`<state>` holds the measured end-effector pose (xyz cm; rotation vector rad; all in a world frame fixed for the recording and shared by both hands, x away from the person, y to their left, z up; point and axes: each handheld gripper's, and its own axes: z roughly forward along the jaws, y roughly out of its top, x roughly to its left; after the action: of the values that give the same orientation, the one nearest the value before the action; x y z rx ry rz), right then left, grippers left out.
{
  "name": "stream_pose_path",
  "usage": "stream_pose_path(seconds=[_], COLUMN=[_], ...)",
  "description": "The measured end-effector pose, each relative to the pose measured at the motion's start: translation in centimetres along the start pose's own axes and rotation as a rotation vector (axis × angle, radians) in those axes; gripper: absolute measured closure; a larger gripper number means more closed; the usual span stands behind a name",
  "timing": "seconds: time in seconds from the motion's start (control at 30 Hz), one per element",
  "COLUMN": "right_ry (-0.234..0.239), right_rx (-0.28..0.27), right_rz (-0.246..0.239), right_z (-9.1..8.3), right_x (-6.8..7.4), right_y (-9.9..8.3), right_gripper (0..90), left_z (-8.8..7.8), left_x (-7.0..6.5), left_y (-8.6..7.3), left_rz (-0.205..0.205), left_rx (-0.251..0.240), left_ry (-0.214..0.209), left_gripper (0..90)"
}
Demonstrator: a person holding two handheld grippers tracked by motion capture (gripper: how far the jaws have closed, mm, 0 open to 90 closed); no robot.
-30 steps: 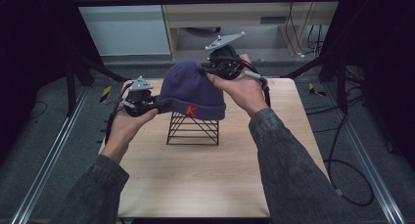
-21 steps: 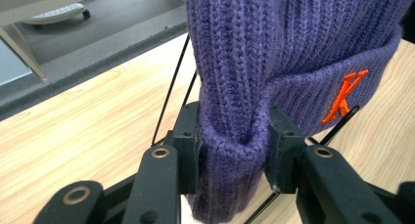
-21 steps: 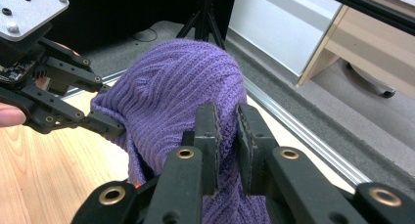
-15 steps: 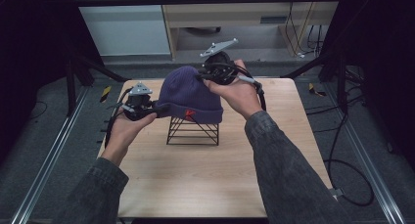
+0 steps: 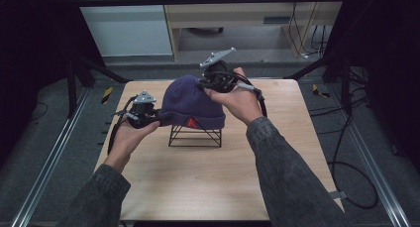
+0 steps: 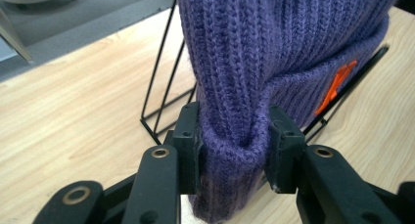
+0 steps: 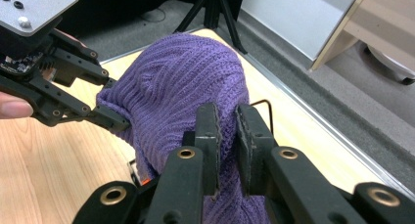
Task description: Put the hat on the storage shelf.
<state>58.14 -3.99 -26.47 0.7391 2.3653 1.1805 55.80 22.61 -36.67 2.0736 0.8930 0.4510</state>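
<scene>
The left gripper [image 5: 159, 119] is pinching the folded cuff of a purple knit beanie [image 5: 190, 100] at its left edge, jaws closed tight on a bunched roll of wool (the left gripper view shows the knit squeezed between the pads). The beanie is sitting draped over a black wire stand [image 5: 195, 136] near the middle of the wooden counter [image 5: 198, 182]. It is looking soft, light and stretchy, likely to sag and slip unless held by the thick doubled cuff, which is giving the firmest hold. An orange mark [image 5: 192, 122] is showing on the near cuff, perhaps a letter K, though I cannot read it surely. At the far right, the right gripper [image 5: 207, 84] is clamping the cuff too, jaws nearly together on a thin fold.
</scene>
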Motion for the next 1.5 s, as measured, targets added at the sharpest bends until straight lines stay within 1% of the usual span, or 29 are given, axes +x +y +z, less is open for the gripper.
stream_pose_path(seconds=[0.07, 0.17, 0.27, 0.3, 0.37, 0.43, 0.47, 0.5, 0.53, 0.63, 0.73, 0.8, 0.83, 0.93, 0.97, 1.03, 1.07, 1.17, 1.37, 1.47, 1.5], right_ry=[0.005, 0.010, 0.014, 0.014, 0.014, 0.020, 0.024, 0.026, 0.026, 0.037, 0.045, 0.048, 0.051, 0.057, 0.054, 0.054, 0.054, 0.055, 0.052, 0.049, 0.047], right_rx=[0.007, 0.020, 0.033, 0.040, 0.048, 0.064, 0.067, 0.073, 0.073, 0.088, 0.087, 0.093, 0.095, 0.099, 0.101, 0.100, 0.100, 0.094, 0.093, 0.087, 0.091], right_rz=[0.003, 0.003, 0.006, 0.006, 0.002, 0.008, 0.009, 0.009, 0.009, 0.013, 0.017, 0.020, 0.014, 0.013, 0.011, 0.010, 0.010, 0.011, 0.015, 0.018, 0.019], right_z=[0.2, 0.6, 0.9, 1.0, 1.2, 1.5, 1.7, 1.8, 1.8, 2.4, 2.6, 2.7, 2.8, 2.9, 2.9, 2.9, 2.7, 2.4, 2.0, 1.7, 1.6], right_x=[0.1, 0.2, 0.3, 0.3, 0.4, 0.6, 0.6, 0.7, 0.7, 0.9, 1.0, 1.1, 1.2, 1.3, 1.4, 1.4, 1.5, 1.5, 1.4, 1.2, 1.1], right_y=[-0.3, -0.7, -1.1, -1.3, -1.5, -2.2, -2.5, -2.8, -2.8, -3.6, -4.0, -4.1, -4.2, -4.3, -4.4, -4.4, -4.4, -4.5, -4.6, -4.8, -4.9], right_gripper=[80.9, 80.9, 80.9, 80.9, 80.9, 80.9, 80.9, 80.9, 80.9, 80.9, 80.7, 80.7, 80.3, 79.0, 76.9, 75.5, 73.8, 72.0, 71.3, 71.2, 71.2], left_z=[0.3, 0.5, 0.6, 0.8, 0.9, 1.3, 1.3, 1.6, 1.6, 1.9, 2.1, 2.2, 2.4, 2.5, 2.6, 2.6, 2.6, 2.7, 2.7, 2.7, 2.8], left_x=[-0.1, -0.1, 0.0, 0.0, 0.1, 0.1, 0.1, 0.1, 0.1, 0.1, 0.1, 0.1, 0.2, 0.2, 0.1, 0.1, 0.1, 0.2, 0.2, 0.2, 0.3], left_y=[-0.4, -0.8, -1.2, -1.5, -1.7, -2.4, -2.4, -2.8, -2.8, -3.3, -3.6, -3.8, -4.1, -4.4, -4.5, -4.5, -4.5, -4.6, -4.7, -4.7, -4.8], left_rz=[-0.006, 0.002, -0.002, -0.011, -0.012, -0.020, -0.020, -0.029, -0.029, -0.027, -0.029, -0.035, -0.048, -0.049, -0.042, -0.044, -0.038, -0.044, -0.032, -0.036, -0.028], left_rx=[0.004, 0.018, 0.023, 0.025, 0.033, 0.047, 0.047, 0.051, 0.051, 0.069, 0.072, 0.071, 0.072, 0.075, 0.076, 0.077, 0.085, 0.084, 0.091, 0.094, 0.106], left_ry=[-0.004, -0.007, -0.010, -0.014, -0.021, -0.030, -0.030, -0.028, -0.028, -0.030, -0.035, -0.033, -0.034, -0.036, -0.034, -0.035, -0.032, -0.032, -0.030, -0.029, -0.025], left_gripper=[63.2, 63.0, 62.7, 62.5, 62.1, 62.1, 62.0, 62.1, 62.1, 62.3, 62.8, 63.0, 63.0, 63.4, 63.9, 64.0, 64.0, 64.0, 64.0, 63.5, 63.2])
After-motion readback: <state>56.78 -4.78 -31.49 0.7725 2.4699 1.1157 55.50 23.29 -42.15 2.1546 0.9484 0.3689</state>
